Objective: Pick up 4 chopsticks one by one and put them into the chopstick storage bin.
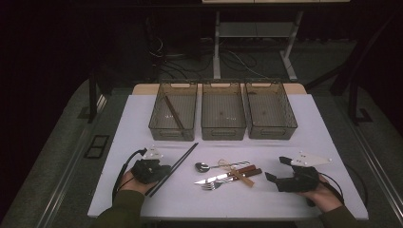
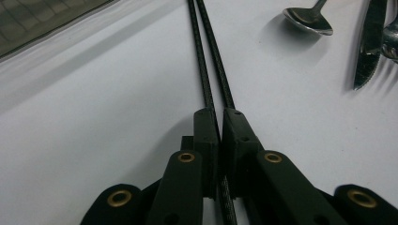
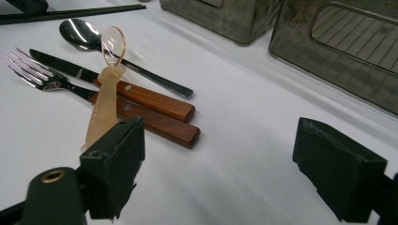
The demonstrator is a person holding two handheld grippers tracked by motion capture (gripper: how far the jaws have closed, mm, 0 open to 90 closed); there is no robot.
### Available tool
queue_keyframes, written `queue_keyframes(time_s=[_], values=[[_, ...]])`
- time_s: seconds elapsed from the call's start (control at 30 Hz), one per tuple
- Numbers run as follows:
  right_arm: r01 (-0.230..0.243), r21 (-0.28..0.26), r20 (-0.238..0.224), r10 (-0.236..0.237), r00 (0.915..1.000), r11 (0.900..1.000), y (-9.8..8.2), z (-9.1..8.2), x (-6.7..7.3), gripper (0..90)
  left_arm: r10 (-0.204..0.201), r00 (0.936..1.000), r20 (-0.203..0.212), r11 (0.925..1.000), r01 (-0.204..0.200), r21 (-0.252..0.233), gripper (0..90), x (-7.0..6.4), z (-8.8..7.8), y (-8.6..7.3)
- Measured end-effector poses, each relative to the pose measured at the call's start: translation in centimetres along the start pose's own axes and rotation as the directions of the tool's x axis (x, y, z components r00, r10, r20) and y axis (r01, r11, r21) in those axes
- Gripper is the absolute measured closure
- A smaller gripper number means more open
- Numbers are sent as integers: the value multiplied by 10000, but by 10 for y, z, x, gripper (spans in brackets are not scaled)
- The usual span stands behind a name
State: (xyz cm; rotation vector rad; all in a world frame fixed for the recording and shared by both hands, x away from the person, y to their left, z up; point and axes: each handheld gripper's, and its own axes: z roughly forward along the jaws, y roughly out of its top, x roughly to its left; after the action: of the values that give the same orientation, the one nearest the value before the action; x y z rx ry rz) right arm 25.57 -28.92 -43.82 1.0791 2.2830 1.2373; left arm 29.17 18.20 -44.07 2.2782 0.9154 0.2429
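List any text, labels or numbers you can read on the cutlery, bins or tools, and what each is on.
Nothing legible.
Left bin: faint pale marks on its floor, too small to read.
Plastic spoon: faint embossed marks along its handle, too blurred to read.
Knife, fork, steel spoon, chopsticks, left tool, right tool: no lettering visible.

Baskets (image 1: 223, 118): three
Black chopsticks (image 1: 178, 161): two
Metal spoon (image 1: 203, 167): one
Knife (image 1: 228, 175): one
Fork (image 1: 216, 184): one
Plastic spoon (image 3: 105, 93): one
Brown stick (image 1: 174, 114) in the left basket: one
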Motion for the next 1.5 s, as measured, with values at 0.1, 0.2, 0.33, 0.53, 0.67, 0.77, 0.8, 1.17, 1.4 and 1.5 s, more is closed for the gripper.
queue_keyframes(time_s=[0.1,0.2,0.33,0.53,0.67,0.77,0.8,1.17,1.4,1.5], values=[[-2,-2,2,2,10000,10000,0,0,0,173,-114,9999,-45,9999,115,29,850,0,0,0],[6,2,0,-6,10000,10000,0,0,0,173,-139,9999,-98,9999,140,53,853,-1,0,1],[11,7,-5,-11,10000,10000,0,0,0,173,-169,9998,-103,9998,169,76,856,-1,0,1],[-7,8,-11,7,10000,10000,0,0,0,173,-317,9995,-8,9995,317,36,858,1,0,1],[2,18,-20,-2,10000,10000,0,0,0,173,-298,9996,5,9995,298,36,858,1,0,1],[-19,14,-32,19,10000,10000,0,0,0,172,-309,9995,-9,9995,309,35,858,2,-1,1],[-5,18,-33,5,10000,10000,0,0,0,173,-324,9995,7,9995,324,-8,858,2,-2,1],[-40,26,-67,40,10000,10000,0,1,0,173,-45,9996,279,9996,53,-286,858,5,-13,5],[-33,31,-78,33,10000,10000,-1,1,0,173,131,9982,593,9996,-116,-252,857,4,-18,6],[-31,34,-84,31,10000,10000,0,1,0,173,138,9975,693,9996,-121,-247,858,3,-19,7]])
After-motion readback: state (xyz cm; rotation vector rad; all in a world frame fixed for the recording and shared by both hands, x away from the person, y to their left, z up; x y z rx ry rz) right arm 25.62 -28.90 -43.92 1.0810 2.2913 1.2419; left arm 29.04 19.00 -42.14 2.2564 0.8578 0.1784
